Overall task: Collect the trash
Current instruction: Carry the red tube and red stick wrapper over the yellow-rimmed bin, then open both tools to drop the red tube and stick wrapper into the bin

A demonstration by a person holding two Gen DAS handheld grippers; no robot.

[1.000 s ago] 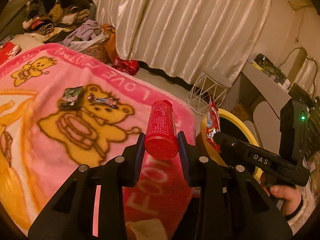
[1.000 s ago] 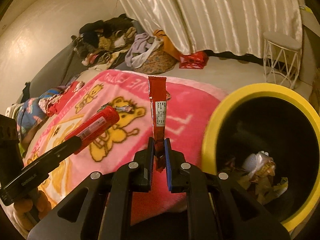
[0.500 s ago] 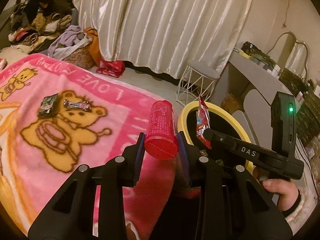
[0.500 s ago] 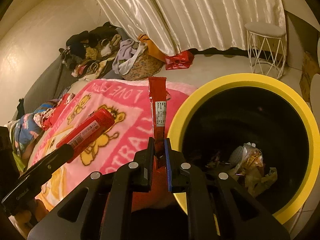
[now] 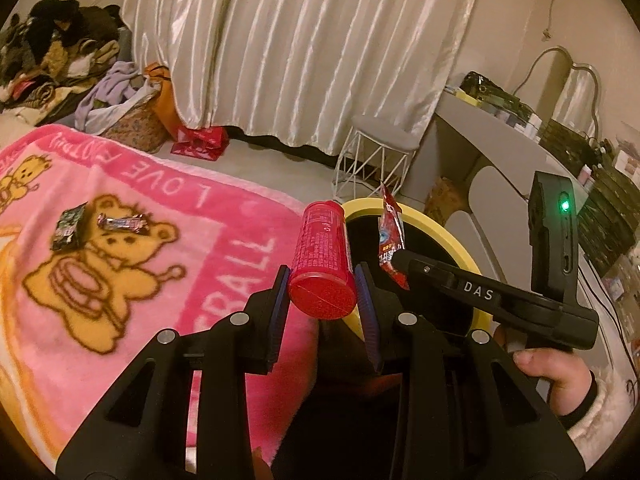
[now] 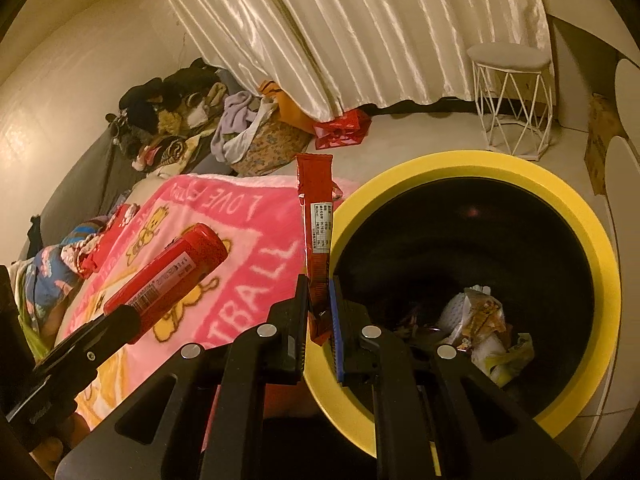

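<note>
My left gripper (image 5: pixel 322 289) is shut on a red plastic bottle (image 5: pixel 322 258), held level over the pink blanket's edge beside the bin; the bottle also shows in the right wrist view (image 6: pixel 168 276). My right gripper (image 6: pixel 320 304) is shut on a long red snack wrapper (image 6: pixel 317 220), upright over the near rim of the yellow-rimmed black bin (image 6: pixel 576 216). The bin (image 5: pixel 440 232) holds crumpled trash (image 6: pixel 484 324). A dark wrapper (image 5: pixel 68 227) and a candy wrapper (image 5: pixel 122 222) lie on the blanket.
The pink bear blanket (image 5: pixel 120 280) covers the bed at left. A white wire stool (image 5: pixel 376 160), a red bag (image 5: pixel 200 144) and a laundry basket (image 5: pixel 132 128) stand on the floor by the curtain. A grey desk (image 5: pixel 500 160) is at right.
Both grippers have moved right, from over the blanket to the bin. The right gripper's wrapper now hangs over the bin's rim. Both grips are unchanged.
</note>
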